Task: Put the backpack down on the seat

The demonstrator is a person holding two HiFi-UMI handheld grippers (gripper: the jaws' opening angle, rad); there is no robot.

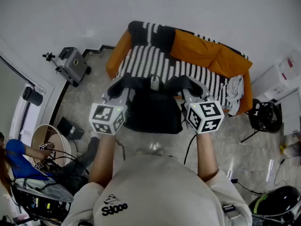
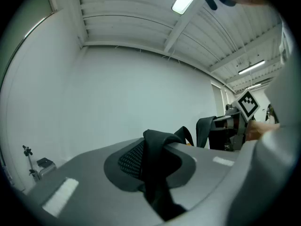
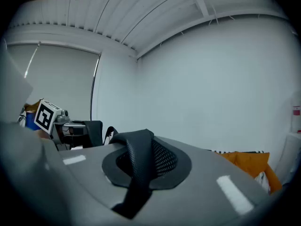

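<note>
A black mesh-padded shoulder strap (image 2: 157, 149) runs straight through the left gripper (image 1: 125, 91), whose jaws are closed down on it. The right gripper (image 1: 189, 92) is pinched in the same way on the second strap (image 3: 139, 164). Between them the black backpack (image 1: 153, 113) hangs in the air, close to the person's chest and over the front edge of the striped sofa seat (image 1: 155, 62), not yet resting on it. How high it hangs cannot be told. Orange cushions (image 1: 207, 53) line the back and sides of the seat, and a crumpled white cloth (image 1: 235, 91) lies at its right end. The likely trouble is placement. If the bag is let go this far forward, it could catch only the seat's edge and tip onto the tiled floor (image 1: 84, 102). A narrow grip on soft straps could also slip, or one side could be freed first and swing the bag askew.
</note>
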